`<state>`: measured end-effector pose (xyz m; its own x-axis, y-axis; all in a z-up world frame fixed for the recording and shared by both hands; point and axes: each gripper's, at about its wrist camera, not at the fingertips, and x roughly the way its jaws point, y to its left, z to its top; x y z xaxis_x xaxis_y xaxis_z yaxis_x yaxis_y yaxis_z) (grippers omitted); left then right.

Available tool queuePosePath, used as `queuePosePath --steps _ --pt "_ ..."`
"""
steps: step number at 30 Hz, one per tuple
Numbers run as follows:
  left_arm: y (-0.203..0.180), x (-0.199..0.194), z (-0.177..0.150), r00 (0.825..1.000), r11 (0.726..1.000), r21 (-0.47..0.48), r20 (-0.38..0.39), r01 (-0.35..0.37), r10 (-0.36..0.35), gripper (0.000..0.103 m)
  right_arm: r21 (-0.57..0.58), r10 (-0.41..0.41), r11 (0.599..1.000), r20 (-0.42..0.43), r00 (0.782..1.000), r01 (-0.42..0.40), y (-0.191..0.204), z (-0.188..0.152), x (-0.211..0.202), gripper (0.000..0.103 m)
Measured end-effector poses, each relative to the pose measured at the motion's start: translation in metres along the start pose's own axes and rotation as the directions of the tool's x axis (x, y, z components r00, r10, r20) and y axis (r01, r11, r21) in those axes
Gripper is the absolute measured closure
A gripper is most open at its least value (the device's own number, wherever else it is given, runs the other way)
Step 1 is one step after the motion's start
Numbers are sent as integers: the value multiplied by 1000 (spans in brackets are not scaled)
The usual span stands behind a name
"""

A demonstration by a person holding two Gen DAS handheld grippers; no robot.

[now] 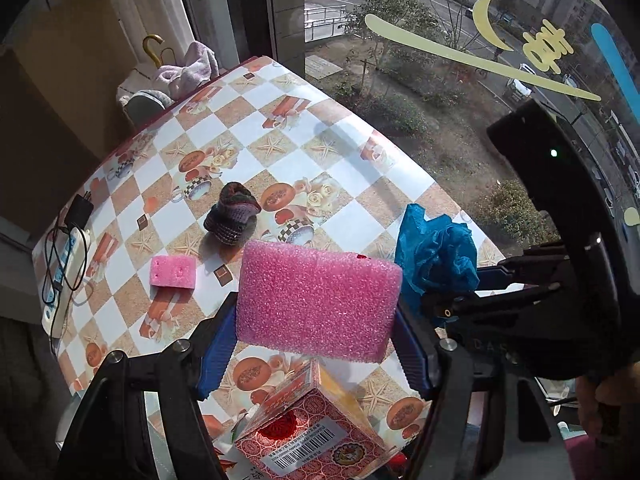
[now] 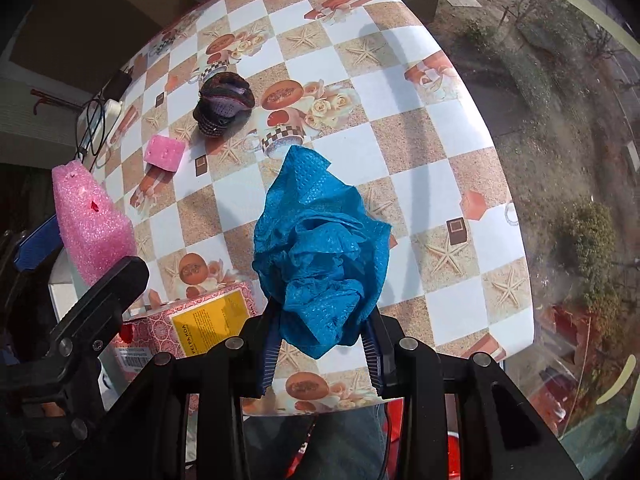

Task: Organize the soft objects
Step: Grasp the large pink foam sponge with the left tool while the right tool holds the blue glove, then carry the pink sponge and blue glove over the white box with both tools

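Left tool [image 1: 316,320]: clamped on the large pink sponge [image 1: 318,300], blue pads pressed to its two short ends, block held clear above the tabletop [image 1: 340,152]. Right tool [image 2: 320,344]: closed on a crumpled blue cloth [image 2: 320,248], which bunches up between the pads and stands above them, also off the surface.

Left wrist view: broad face of the sponge shown; the cloth and the right tool's black frame appear at the sponge's right. Only here: towels [image 1: 188,66] heaped beyond the far corner of the tabletop, and the street through the window [image 1: 460,40].

Right wrist view: sponge seen edge-on at far left (a small red mark on it). Only here: the yellow label on the side of the red patterned box [image 2: 192,328].

Both views: small pink sponge [image 1: 173,273] lying flat on the tabletop; dark knitted shoe [image 1: 232,218] near it; power strip with cables [image 1: 64,256] at the left edge. The box sits at the near edge, below the held sponge.
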<state>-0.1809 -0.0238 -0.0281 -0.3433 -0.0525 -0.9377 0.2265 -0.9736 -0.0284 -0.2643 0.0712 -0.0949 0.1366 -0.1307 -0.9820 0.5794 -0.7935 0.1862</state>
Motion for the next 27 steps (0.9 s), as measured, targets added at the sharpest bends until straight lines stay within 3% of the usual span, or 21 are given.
queuePosePath --steps 8,18,22,27 --pt "-32 -16 -21 999 994 91 8 52 -53 29 39 -33 999 17 999 33 -20 -21 -7 66" --pt "-57 -39 -74 994 967 234 12 105 -111 29 89 -53 995 25 998 50 -10 -63 -7 66" --pt "-54 -46 -93 996 962 259 12 83 -89 29 60 -64 996 17 998 63 1 -75 -3 66" --pt "-43 -57 -110 998 973 223 23 57 -64 29 -31 -66 997 2 998 66 13 -77 -2 65"
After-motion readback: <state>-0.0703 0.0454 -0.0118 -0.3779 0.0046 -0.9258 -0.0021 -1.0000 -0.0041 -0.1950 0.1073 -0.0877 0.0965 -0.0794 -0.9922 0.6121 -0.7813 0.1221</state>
